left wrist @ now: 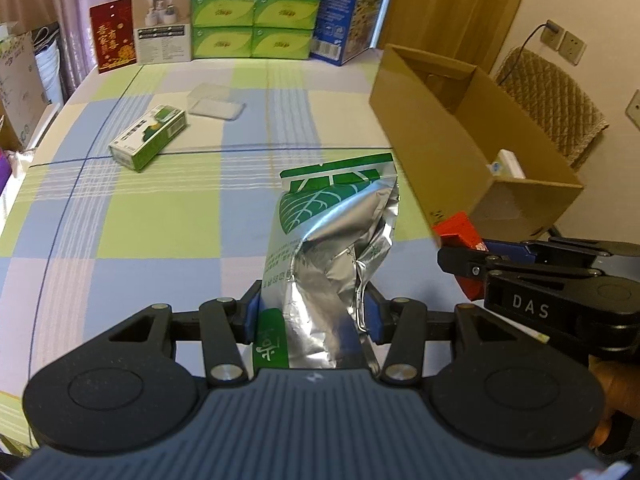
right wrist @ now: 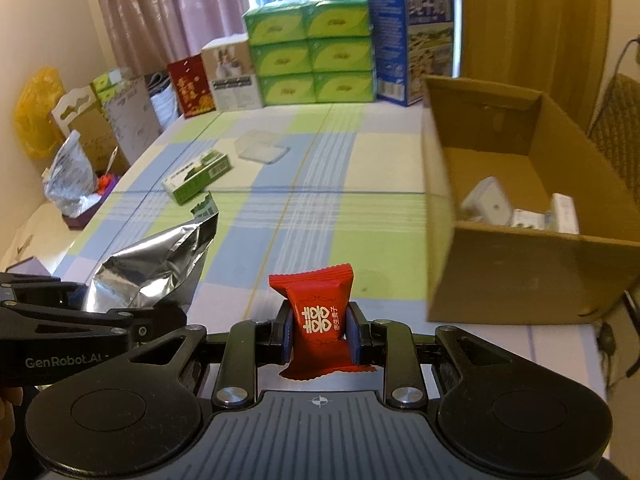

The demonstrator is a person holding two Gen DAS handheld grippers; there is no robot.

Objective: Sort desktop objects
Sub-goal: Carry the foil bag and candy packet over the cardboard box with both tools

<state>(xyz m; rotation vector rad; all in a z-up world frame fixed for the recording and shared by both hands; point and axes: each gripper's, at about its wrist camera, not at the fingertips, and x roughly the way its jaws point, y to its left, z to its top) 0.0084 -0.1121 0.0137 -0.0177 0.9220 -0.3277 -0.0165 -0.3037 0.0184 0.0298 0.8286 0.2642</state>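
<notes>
My left gripper (left wrist: 312, 312) is shut on a silver and green foil pouch (left wrist: 332, 240), held above the checked tablecloth; the same foil pouch (right wrist: 156, 268) shows at the left of the right wrist view. My right gripper (right wrist: 319, 332) is shut on a small red candy packet (right wrist: 318, 320) with white characters. That red candy packet (left wrist: 456, 228) peeks out beside the right gripper's black body at the right of the left wrist view. An open cardboard box (right wrist: 520, 276) stands to the right, with a few white items (right wrist: 490, 204) inside.
A green and white carton (left wrist: 148, 138) and a clear plastic container (left wrist: 216, 102) lie on the checked tablecloth (left wrist: 160, 220) further back. Green tissue packs (left wrist: 256, 8), a blue box (left wrist: 352, 8) and other boxes line the far edge. A chair (left wrist: 548, 104) stands behind the cardboard box (left wrist: 440, 144).
</notes>
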